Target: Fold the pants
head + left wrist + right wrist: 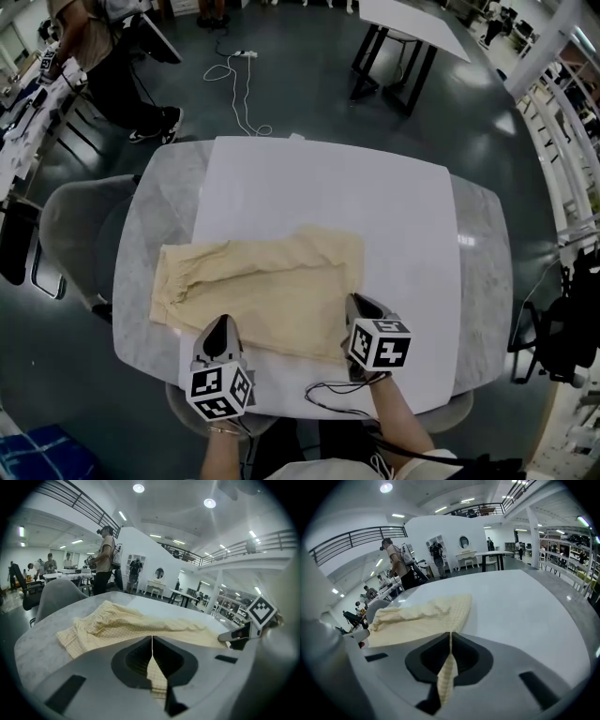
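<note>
Pale yellow checked pants (267,291) lie flat across the white sheet (375,202), waistband to the left. My left gripper (222,330) sits at their near edge, shut on the pants (140,627), with cloth pinched between its jaws. At the near right corner my right gripper (356,309) is shut on the pants (426,618) too; a fold of cloth hangs down between its closed jaws. The other gripper (236,637) shows at the right of the left gripper view.
The white sheet lies on a grey marble table (483,281). A grey chair (75,225) stands at the table's left and a thin black cable (337,394) lies near the front edge. A person (103,56) stands at the far left, and a white table (412,23) stands beyond.
</note>
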The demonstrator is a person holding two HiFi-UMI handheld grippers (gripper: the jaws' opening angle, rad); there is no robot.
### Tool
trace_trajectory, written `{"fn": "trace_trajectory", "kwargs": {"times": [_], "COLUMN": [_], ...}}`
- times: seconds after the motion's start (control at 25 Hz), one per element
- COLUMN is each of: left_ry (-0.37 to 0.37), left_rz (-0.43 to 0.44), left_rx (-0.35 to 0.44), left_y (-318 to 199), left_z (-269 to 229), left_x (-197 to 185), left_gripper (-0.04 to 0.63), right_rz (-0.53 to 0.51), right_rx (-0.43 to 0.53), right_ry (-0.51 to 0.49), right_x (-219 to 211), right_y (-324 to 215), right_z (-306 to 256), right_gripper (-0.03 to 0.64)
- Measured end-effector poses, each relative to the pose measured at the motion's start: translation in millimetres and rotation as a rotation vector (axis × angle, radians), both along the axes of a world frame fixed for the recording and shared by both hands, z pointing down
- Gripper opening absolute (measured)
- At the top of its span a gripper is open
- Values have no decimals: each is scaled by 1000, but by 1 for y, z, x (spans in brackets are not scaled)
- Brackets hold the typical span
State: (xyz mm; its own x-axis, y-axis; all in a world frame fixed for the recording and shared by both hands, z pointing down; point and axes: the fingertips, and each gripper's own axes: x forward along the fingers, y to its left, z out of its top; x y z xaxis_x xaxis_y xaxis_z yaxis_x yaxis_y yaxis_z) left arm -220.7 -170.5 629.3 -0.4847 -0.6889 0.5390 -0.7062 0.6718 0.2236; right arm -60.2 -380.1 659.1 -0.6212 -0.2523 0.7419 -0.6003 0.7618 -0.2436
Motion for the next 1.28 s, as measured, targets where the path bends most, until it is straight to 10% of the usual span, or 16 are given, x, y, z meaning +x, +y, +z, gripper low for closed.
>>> {"fn": "trace_trajectory", "kwargs": {"times": [1.28], "left_ry": [-43], "left_rz": [-218], "left_rx": [62], "left_y": [216], "left_z": [-75], "left_x": [-139], "left_gripper": [9], "right_rz": [-413], "right_rx": [54], "right_ry": [-166], "right_x": [-272], "right_y": [258], "right_z": [-133], "right_gripper": [5]}}
